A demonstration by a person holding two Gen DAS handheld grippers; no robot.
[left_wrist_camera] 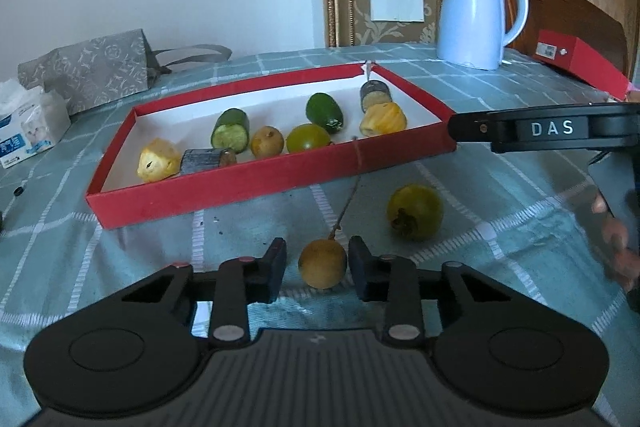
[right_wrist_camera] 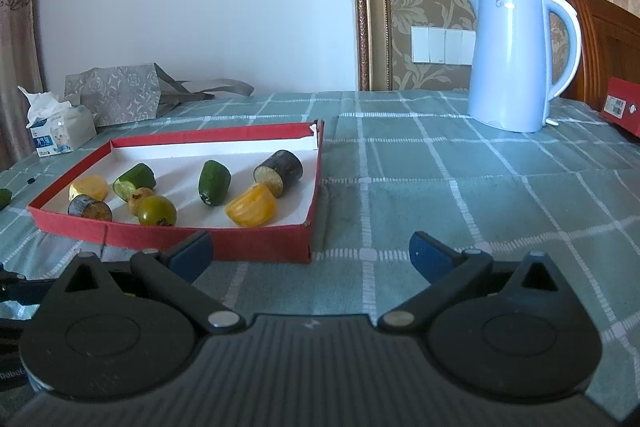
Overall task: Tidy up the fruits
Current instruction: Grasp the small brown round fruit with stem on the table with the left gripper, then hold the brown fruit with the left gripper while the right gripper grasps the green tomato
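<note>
- Left tongs (left_wrist_camera: pixel 318 267) closed around a small round brown fruit (left_wrist_camera: pixel 322 264) on the table (left_wrist_camera: pixel 500 187), pads at its sides.
- Right tongs (right_wrist_camera: pixel 310 251) spread wide, empty.
- Step: picking up; next likely lift over the red tray (left_wrist_camera: pixel 256 183) wall.
- Yellow-green fruit (left_wrist_camera: pixel 415 211) waits nearby.

One label reads — "DAS" — on the right gripper (left_wrist_camera: pixel 552 128).

The right gripper (right_wrist_camera: pixel 310 251) stands wide open over the cloth (right_wrist_camera: pixel 460 195), just beside the red box (right_wrist_camera: pixel 208 241) holding fruits; a kettle (right_wrist_camera: pixel 516 63) stands behind.
</note>
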